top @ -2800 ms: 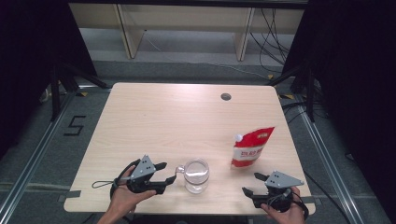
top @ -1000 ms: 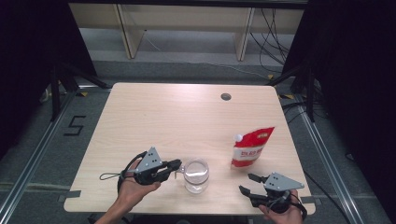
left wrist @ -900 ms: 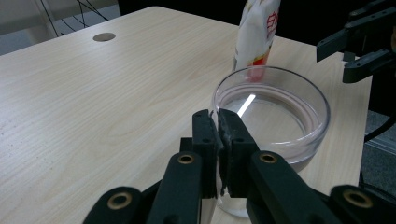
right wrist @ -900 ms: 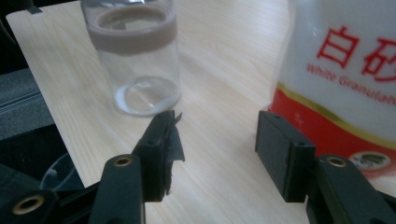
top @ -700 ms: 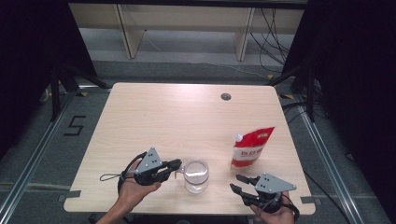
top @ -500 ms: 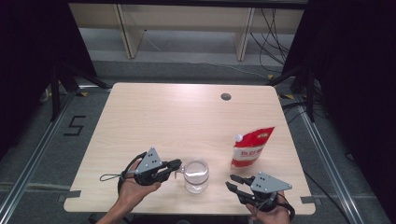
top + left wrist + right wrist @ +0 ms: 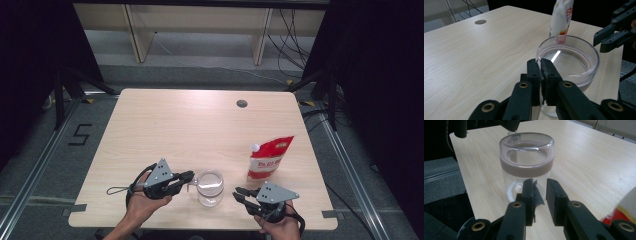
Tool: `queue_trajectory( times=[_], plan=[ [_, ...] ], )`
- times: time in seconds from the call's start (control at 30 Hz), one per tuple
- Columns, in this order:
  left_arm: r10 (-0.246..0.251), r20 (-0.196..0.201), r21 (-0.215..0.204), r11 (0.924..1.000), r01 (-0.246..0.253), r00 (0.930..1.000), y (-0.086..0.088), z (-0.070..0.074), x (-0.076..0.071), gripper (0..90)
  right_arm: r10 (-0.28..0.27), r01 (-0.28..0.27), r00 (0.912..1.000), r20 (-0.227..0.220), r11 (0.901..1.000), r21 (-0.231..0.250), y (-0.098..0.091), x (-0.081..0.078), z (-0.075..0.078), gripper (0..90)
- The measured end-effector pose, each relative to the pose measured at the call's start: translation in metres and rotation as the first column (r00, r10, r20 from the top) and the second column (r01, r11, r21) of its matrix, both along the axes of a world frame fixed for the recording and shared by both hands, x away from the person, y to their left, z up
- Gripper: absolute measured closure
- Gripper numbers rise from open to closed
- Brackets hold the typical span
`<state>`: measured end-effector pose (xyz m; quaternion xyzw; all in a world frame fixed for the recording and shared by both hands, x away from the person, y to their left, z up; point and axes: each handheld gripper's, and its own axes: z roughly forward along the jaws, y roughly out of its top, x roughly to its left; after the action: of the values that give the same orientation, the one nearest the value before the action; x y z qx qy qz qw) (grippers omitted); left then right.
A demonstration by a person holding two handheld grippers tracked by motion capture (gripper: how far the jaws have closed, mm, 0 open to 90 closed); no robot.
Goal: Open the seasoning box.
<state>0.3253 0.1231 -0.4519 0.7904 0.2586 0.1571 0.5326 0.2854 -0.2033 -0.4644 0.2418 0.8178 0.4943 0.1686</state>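
High view: at the lower middle of the table (image 7: 165, 125) stands a clear glass jar (image 7: 210, 187). The left gripper (image 7: 186, 176) touches its left rim; the right gripper (image 7: 240, 194) sits just right of it. A red-and-white pouch (image 7: 269, 157) stands right of centre.

Left gripper view: its fingers (image 7: 534, 72) are pressed together on the jar's (image 7: 574, 62) near rim.

Right gripper view: its fingers (image 7: 554, 192) stand slightly apart, holding nothing, just before the jar (image 7: 527, 162).

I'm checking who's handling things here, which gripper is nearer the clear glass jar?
Left. The left gripper is shut on the rim of the clear glass jar. The right gripper sits just to its other side, jaws apart, not touching.
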Motion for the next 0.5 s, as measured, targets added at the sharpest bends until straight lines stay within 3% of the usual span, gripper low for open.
queue_trajectory(
  times=[0.07, 0.23, 0.5],
  plan=[
    [-0.005, 0.000, 0.000, 1.0000, 0.005, 1.0000, 0.0003, 0.0001, 0.0004, 85.2, 0.023, -0.023, 0.9994, 0.027, 0.9997, -0.012, 0.0023, 0.0031, -0.0005, 78.8],
    [0.007, -0.012, -0.007, 1.0000, -0.007, 0.9999, 0.0004, -0.0003, -0.0009, 85.5, 0.027, -0.026, 0.9994, 0.023, 0.9995, -0.020, 0.0065, 0.0041, -0.0005, 80.1],
    [0.003, 0.000, -0.002, 1.0000, -0.003, 1.0000, 0.0011, -0.0003, -0.0005, 85.5, 0.036, -0.036, 0.9986, 0.038, 0.9991, -0.023, 0.0105, 0.0076, -0.0002, 82.2]
  ],
)
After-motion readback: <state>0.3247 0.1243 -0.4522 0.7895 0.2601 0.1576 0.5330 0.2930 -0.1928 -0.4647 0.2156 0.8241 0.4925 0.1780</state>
